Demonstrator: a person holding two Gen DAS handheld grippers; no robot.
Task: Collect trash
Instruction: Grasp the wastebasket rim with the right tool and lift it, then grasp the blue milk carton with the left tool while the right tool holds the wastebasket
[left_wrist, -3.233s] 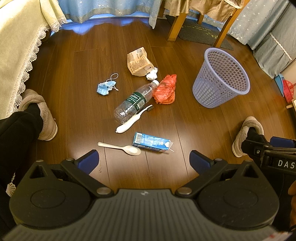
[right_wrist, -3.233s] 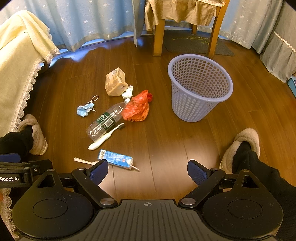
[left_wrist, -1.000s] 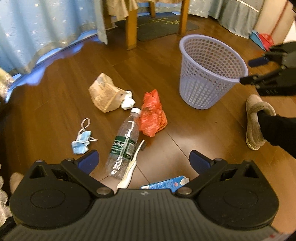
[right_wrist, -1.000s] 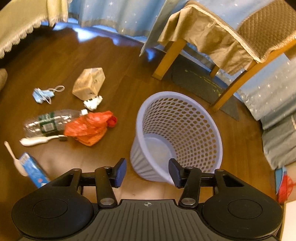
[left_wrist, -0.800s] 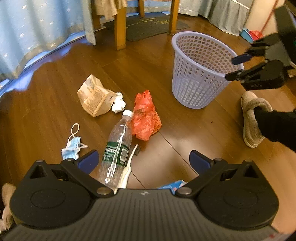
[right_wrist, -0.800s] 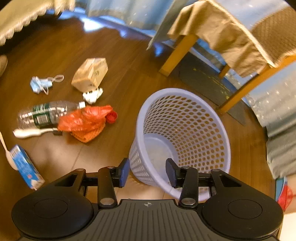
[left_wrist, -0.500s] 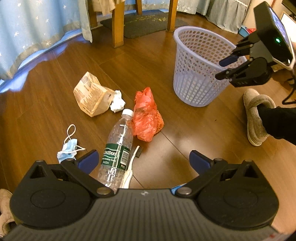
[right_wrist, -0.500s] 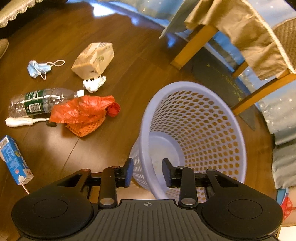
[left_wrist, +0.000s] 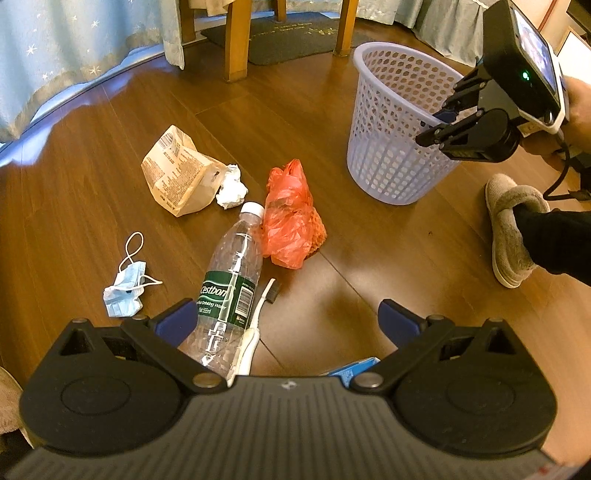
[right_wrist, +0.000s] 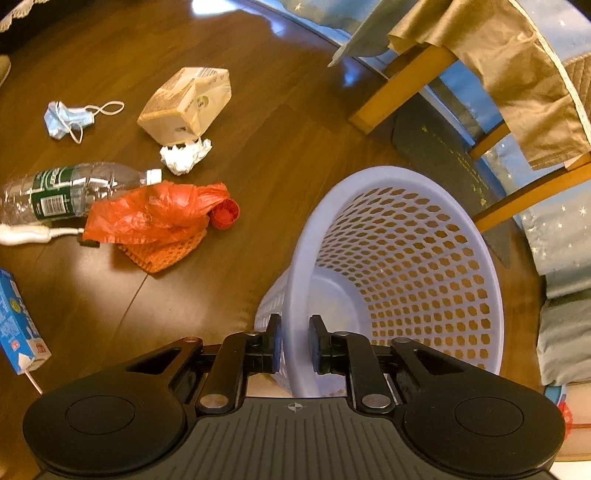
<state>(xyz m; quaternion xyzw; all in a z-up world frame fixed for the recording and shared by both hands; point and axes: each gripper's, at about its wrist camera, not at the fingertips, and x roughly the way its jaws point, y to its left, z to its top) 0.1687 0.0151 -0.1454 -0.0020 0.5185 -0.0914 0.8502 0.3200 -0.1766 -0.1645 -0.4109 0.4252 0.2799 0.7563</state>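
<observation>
The right tool (right_wrist: 294, 345) has just been closing its jaws on the near rim of the lavender mesh wastebasket (right_wrist: 424, 258), which stands on the wooden floor (left_wrist: 332, 240). The left tool (left_wrist: 284, 321) hangs wide open above the plastic water bottle (left_wrist: 231, 291) and toothbrush (left_wrist: 255, 328). An orange bag (left_wrist: 291, 218) lies nearby.

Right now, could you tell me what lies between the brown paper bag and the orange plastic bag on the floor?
A crumpled white tissue lies between the brown paper bag and the orange plastic bag, touching the paper bag; both wrist views show it.
</observation>
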